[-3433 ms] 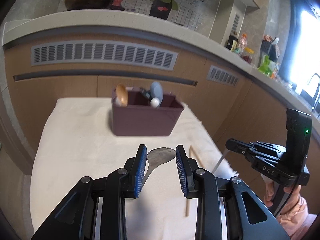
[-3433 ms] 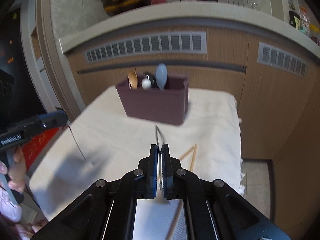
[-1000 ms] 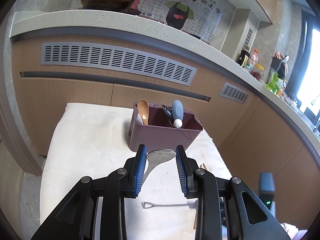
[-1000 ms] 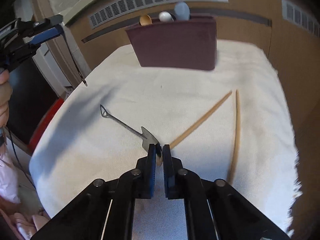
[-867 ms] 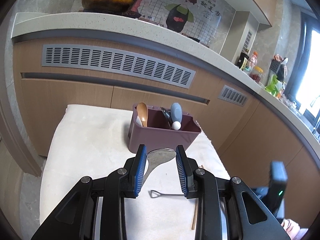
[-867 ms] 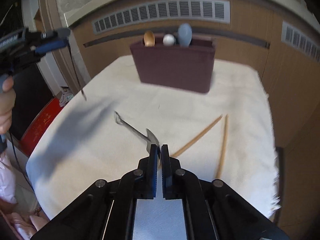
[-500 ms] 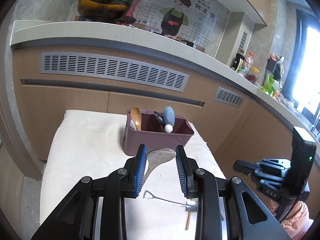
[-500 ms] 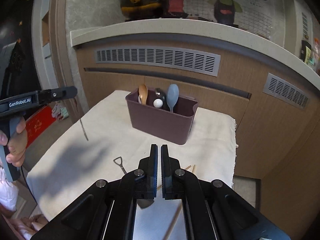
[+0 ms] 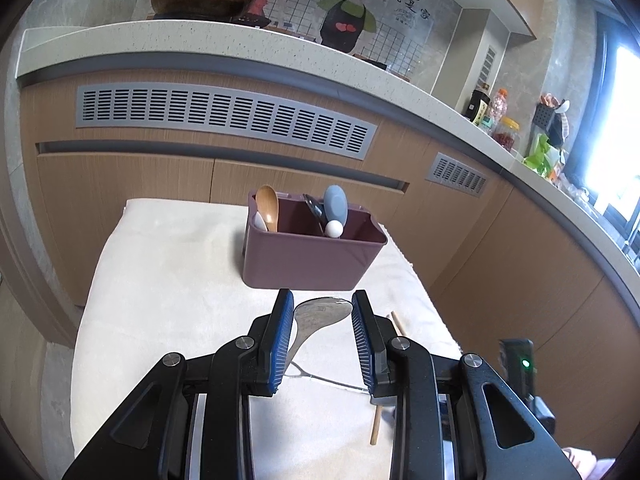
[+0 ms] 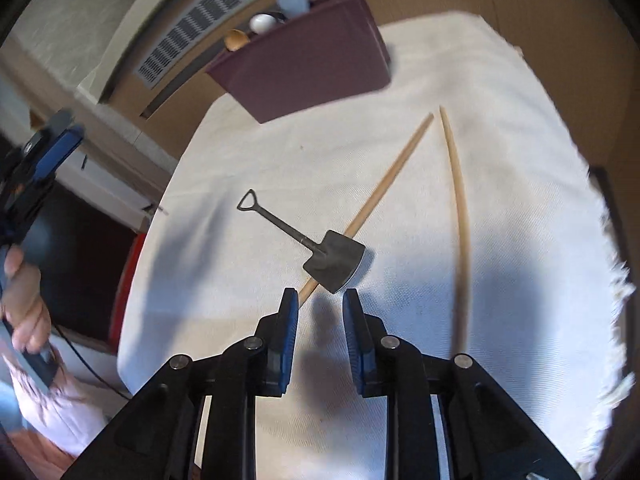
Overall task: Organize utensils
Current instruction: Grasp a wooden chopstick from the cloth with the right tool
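Observation:
My left gripper (image 9: 323, 303) is shut on a metal spoon (image 9: 316, 316), whose bowl shows between the blue pads. It hangs in front of the maroon caddy (image 9: 312, 260), which holds a wooden spoon (image 9: 267, 206) and a blue spoon (image 9: 335, 203). My right gripper (image 10: 320, 298) is low over the white cloth (image 10: 500, 120), its jaws opening with nothing between them. Just ahead of its tips lies a dark shovel-shaped spoon (image 10: 334, 266), its blade resting on one of two wooden chopsticks (image 10: 384, 192); the other chopstick (image 10: 456, 208) lies to the right.
The caddy (image 10: 308, 64) stands at the cloth's far edge, against a wooden cabinet front with grey vents (image 9: 224, 114). A hand (image 10: 24, 300) carries the left gripper (image 10: 52, 152) past the cloth's left edge. The cloth's frayed right edge (image 10: 616, 264) drops off.
The right gripper has come down from a raised pose to just above the cloth, rolled, and its jaws have parted. The shovel spoon lies free on the cloth. The left gripper still holds its spoon.

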